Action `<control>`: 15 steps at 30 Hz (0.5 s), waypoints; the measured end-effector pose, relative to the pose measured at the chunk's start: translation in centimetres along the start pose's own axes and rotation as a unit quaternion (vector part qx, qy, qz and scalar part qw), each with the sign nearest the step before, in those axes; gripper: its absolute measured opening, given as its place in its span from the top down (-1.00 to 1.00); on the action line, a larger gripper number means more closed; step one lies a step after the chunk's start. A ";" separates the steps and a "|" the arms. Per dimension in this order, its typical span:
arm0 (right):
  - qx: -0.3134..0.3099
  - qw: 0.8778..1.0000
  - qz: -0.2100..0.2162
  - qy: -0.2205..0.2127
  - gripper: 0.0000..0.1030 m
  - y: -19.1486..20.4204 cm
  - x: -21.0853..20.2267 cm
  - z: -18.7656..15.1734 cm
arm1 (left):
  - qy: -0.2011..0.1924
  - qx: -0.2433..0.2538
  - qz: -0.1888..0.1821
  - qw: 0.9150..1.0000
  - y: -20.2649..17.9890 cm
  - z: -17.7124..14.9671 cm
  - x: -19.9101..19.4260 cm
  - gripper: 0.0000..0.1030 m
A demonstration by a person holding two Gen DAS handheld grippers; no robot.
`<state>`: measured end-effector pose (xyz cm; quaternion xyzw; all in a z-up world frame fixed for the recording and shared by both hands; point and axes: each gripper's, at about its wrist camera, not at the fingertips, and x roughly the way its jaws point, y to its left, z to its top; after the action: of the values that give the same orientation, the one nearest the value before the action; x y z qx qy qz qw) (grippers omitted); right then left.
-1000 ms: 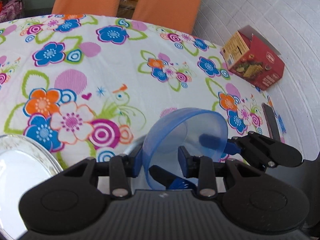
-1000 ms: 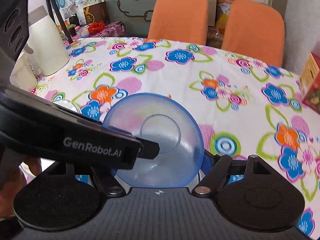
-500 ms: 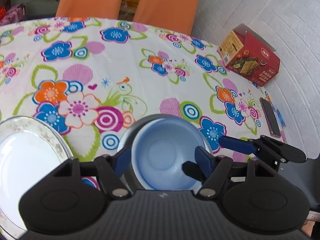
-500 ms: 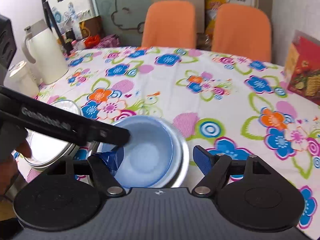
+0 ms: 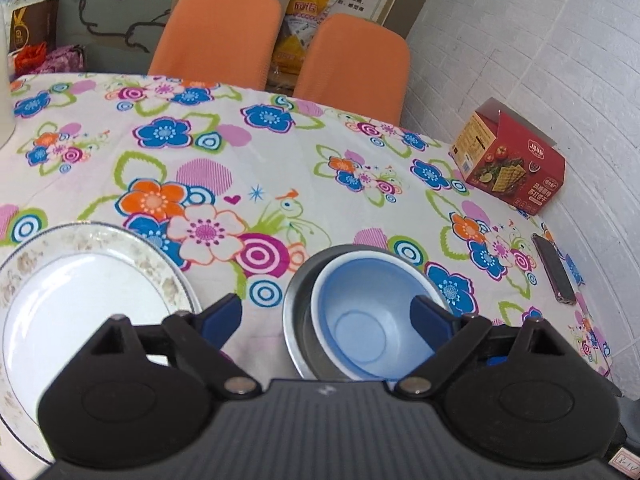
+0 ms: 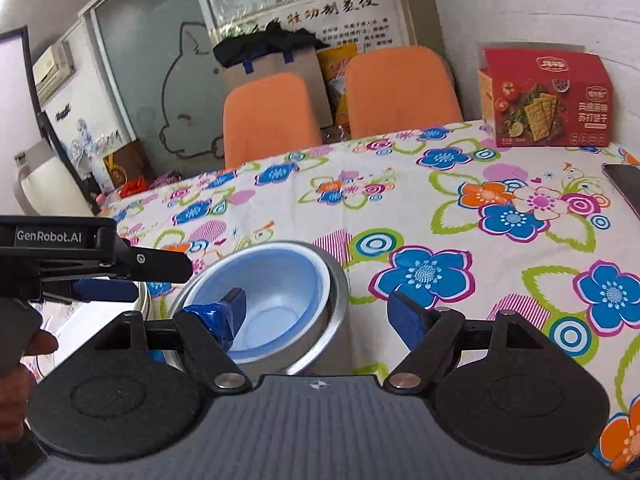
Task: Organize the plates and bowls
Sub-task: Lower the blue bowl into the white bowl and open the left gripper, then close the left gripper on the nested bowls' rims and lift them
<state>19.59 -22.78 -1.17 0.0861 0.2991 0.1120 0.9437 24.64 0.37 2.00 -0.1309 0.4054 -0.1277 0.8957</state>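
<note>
Lower centre of left wrist view: blue bowl (image 5: 360,320) nested in steel bowl (image 5: 298,320). White plate (image 5: 80,300) lower left. Left gripper (image 5: 326,312) and right gripper (image 6: 320,312) both spread wide, holding nothing.

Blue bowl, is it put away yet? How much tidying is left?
Done: the blue bowl sits nested inside the metal bowl. In hand: nothing; the left gripper and right gripper are both open. Left: the white plate lies apart beside the bowls, perhaps next to sort.
</note>
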 end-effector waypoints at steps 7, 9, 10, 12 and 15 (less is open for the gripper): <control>-0.009 1.000 -0.022 0.014 -0.25 -0.4 1.5 0.6 | 0.019 -0.014 0.024 0.999 1.2 0.5 2.2 -0.78; -0.010 0.999 -0.022 0.023 -0.26 -0.3 2.2 0.6 | 0.025 -0.014 0.028 0.999 1.3 0.7 2.7 -0.78; -0.013 0.999 -0.021 0.030 -0.26 -0.2 2.6 0.7 | 0.028 -0.012 0.029 0.999 1.3 0.8 3.0 -0.78; -0.022 0.999 -0.023 0.044 -0.26 0.1 3.4 0.8 | 0.033 -0.001 0.036 0.999 1.0 1.0 3.6 -0.78; -0.033 0.997 -0.028 0.062 -0.26 0.4 4.4 0.6 | 0.032 0.018 0.045 0.998 0.6 1.2 4.2 -0.78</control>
<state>23.40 -21.30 -2.96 0.0389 0.3555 0.1004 0.9285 28.26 -0.34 -0.35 -0.0918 0.4370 -0.0988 0.8893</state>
